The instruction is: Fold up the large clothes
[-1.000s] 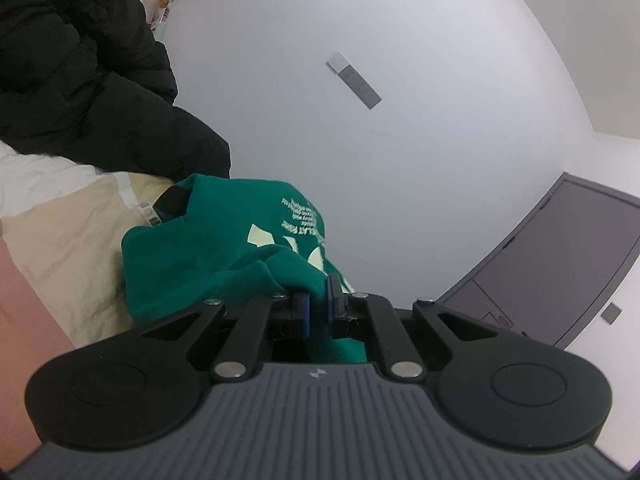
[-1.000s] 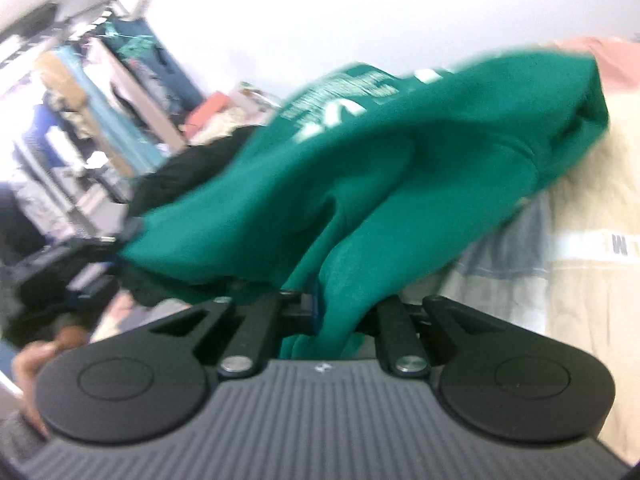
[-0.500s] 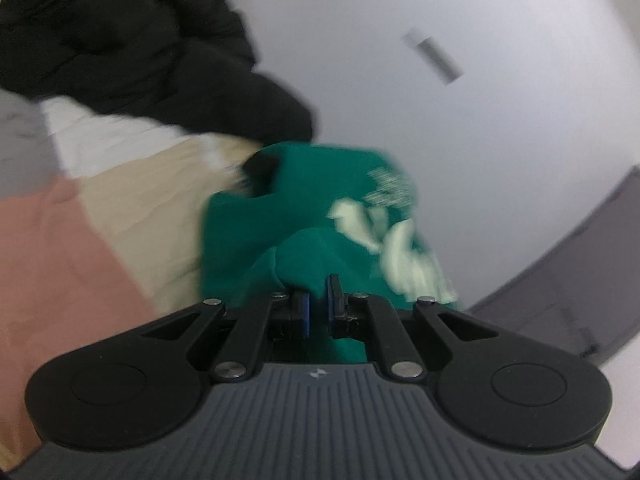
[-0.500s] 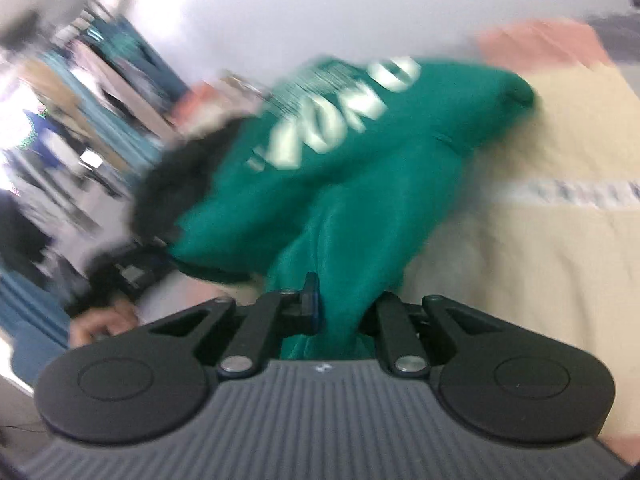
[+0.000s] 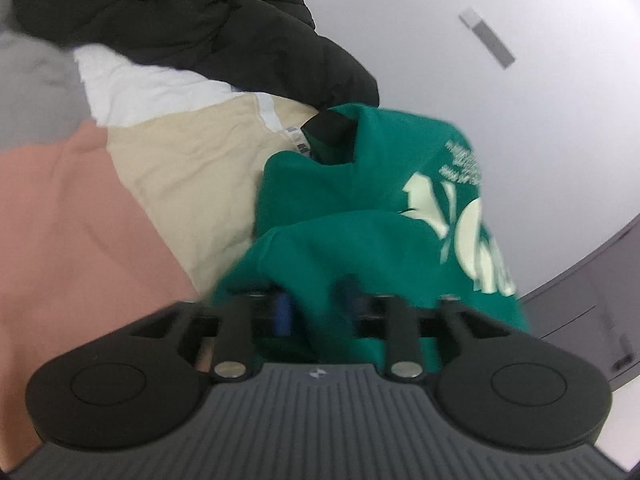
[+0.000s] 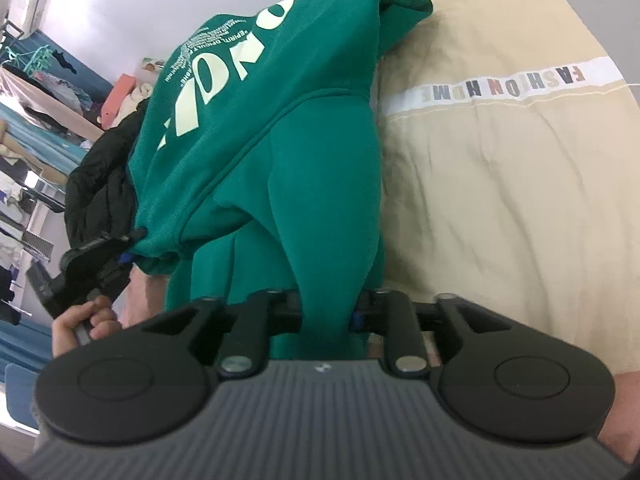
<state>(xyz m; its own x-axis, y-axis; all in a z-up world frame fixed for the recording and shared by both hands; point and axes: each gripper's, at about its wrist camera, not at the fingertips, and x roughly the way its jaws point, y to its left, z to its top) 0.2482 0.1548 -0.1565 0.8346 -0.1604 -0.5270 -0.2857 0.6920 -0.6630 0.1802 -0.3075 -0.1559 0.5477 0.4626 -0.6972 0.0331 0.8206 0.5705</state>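
A green sweatshirt with pale lettering lies bunched on the beige bedspread. My left gripper is low over its near edge. Its jaws are opening, and a fold of green cloth sits loosely between the parted pads. In the right wrist view the sweatshirt stretches away from my right gripper. Those jaws are opening too, with a sleeve-like fold running through the gap. The left gripper also shows there at the hem, held by a hand.
A black puffer jacket is piled at the far side of the bed, with white cloth under it. The bedspread has a pink panel and a lettered white stripe. Clothes racks stand beyond; a grey door is at right.
Both grippers came down toward the bed with the sweatshirt. Their jaws, shut on the green cloth in the earlier frames, have now spread apart.
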